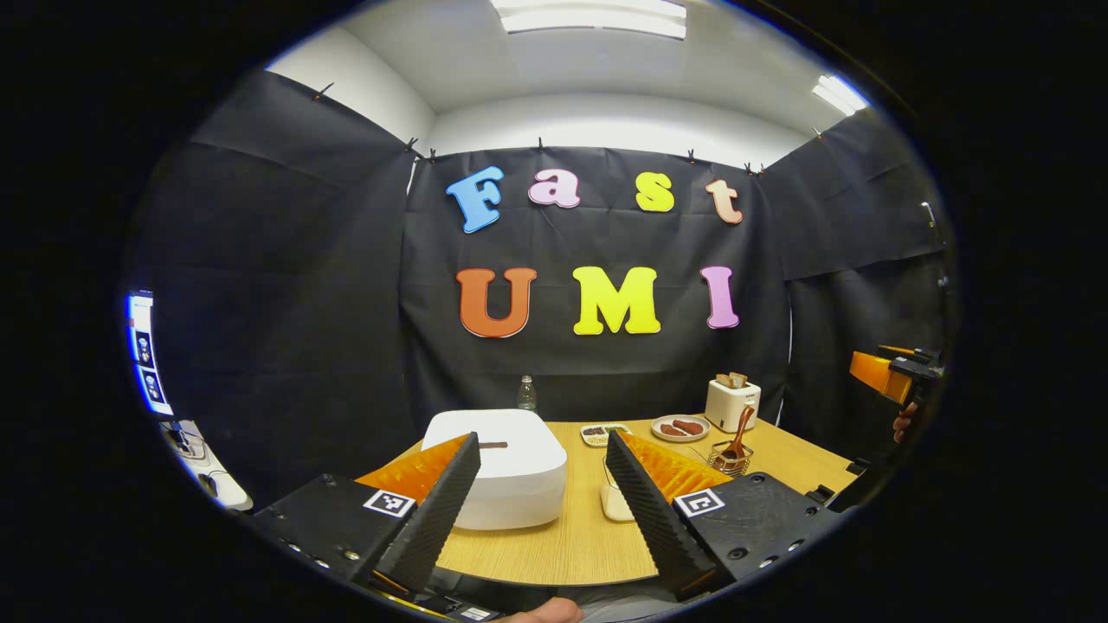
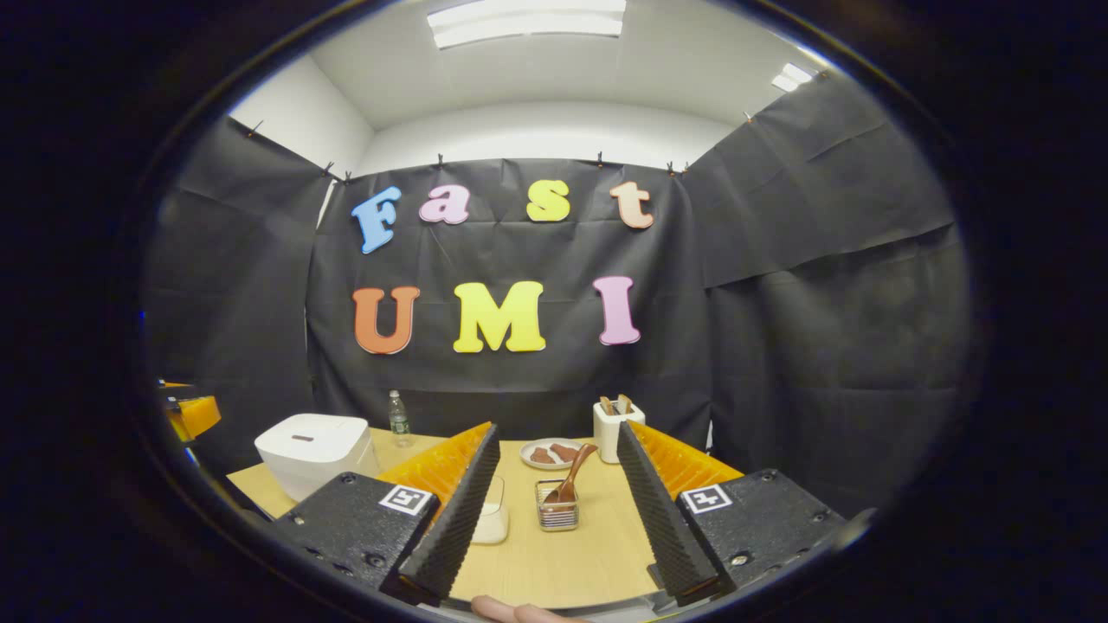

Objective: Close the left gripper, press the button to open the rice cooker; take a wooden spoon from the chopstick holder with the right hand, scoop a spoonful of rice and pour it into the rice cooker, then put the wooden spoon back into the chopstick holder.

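- 2 tongs in the booth, both spread wide and pinching nothing: left tongs [image 1: 541, 493] above the near edge of the worktop [image 1: 563, 545], right tongs [image 2: 554, 493] likewise, aimed at the holder.
- 1 rice cooker [image 1: 511, 467], white, lid down, on the worktop's left part, ahead of the left tongs; a dark mark on the lid, judged to be the button [image 1: 493, 445].
- 1 wooden spoon [image 2: 571, 476] leaning in the wire chopstick holder [image 2: 558, 515], between the right tongs' fingers in the right gripper view.
- 1 pale container [image 2: 493, 519] just beside the holder, likely the rice; contents not legible.
- step in hand, by judgement: the opening one. press the left tongs together fully first, then bring the joined tips straight down on the button; a spread pair could straddle it or slip off.
- hold the right tongs back from the cooker lid's swing.
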A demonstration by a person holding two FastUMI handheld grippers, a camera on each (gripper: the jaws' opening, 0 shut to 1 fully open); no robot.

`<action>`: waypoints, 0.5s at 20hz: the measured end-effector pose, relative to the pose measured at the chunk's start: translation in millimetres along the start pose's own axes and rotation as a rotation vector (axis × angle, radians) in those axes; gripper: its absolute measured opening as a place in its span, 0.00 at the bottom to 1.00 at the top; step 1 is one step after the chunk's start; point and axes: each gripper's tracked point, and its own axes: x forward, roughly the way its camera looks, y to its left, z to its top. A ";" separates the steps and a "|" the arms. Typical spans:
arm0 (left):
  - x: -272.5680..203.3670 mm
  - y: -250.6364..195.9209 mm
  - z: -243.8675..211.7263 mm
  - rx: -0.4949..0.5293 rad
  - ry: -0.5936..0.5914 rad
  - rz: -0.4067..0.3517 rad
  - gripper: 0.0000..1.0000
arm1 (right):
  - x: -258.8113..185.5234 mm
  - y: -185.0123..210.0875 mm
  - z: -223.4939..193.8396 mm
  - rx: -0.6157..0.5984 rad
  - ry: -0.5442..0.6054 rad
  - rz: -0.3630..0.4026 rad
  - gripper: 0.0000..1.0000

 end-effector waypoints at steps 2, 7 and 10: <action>-0.5 -0.7 -1.0 -0.003 -0.003 -0.004 0.94 | 0.0 3.8 -0.7 0.004 0.005 0.015 0.89; -4.3 -0.2 -5.7 -0.016 -0.008 -0.022 0.94 | -2.7 10.4 -0.3 0.021 -0.002 0.038 0.88; -2.9 2.2 -8.8 -0.010 -0.010 -0.015 0.94 | -1.2 11.9 -4.5 0.025 0.005 0.040 0.89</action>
